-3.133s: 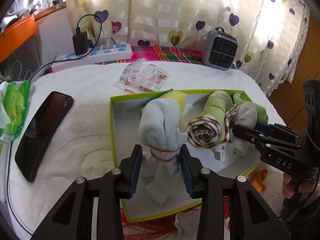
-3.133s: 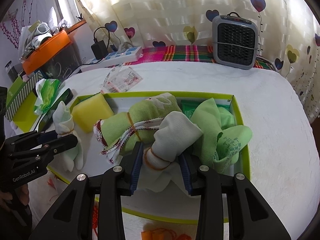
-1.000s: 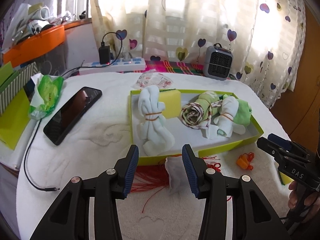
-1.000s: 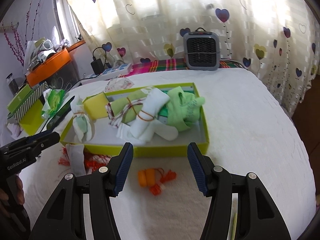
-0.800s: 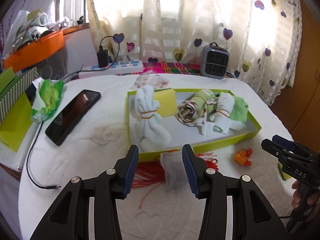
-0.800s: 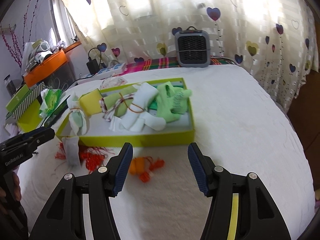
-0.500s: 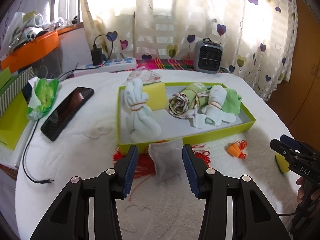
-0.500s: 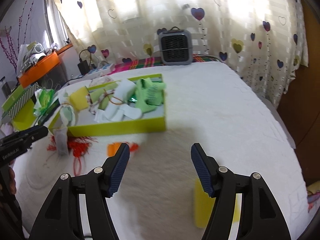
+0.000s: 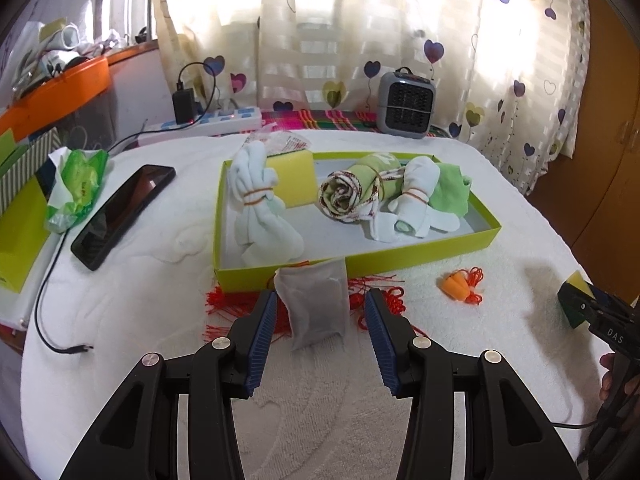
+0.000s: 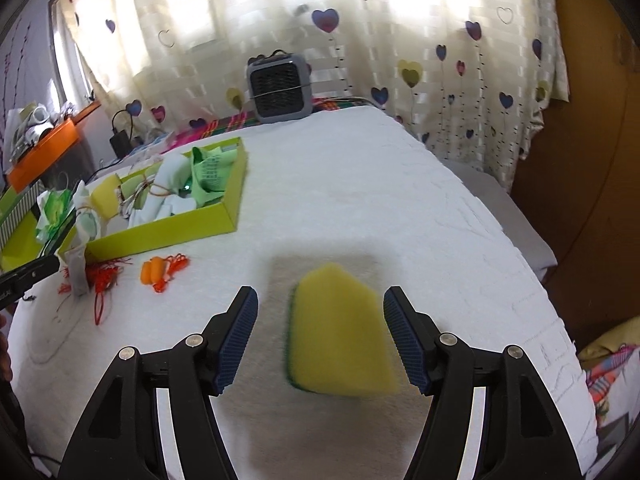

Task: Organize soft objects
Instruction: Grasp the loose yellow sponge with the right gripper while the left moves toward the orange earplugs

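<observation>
A lime-green shallow box [image 9: 420, 251] holds a white tied sock bundle [image 9: 260, 208], a yellow sponge [image 9: 294, 176], a rolled green cloth [image 9: 352, 196], another white tied bundle [image 9: 416, 200] and a green cloth [image 9: 452, 190]. My left gripper [image 9: 320, 308] is open around a grey pouch [image 9: 314, 308] lying against the box's front wall. My right gripper [image 10: 320, 320] is open, with a yellow sponge [image 10: 340, 336] lying on the white cover between its fingers. The box also shows in the right wrist view [image 10: 168, 228].
Red string [image 9: 224, 308] and an orange piece [image 9: 456, 285] lie in front of the box. A black phone [image 9: 120, 212], a green packet [image 9: 74, 184] and a cable lie at the left. A grey heater [image 9: 406, 104] and a power strip [image 9: 216, 122] stand at the back.
Both grippers let go of their bundles in the box and drew back. The left one now frames the grey pouch; the right one swung right over the loose yellow sponge.
</observation>
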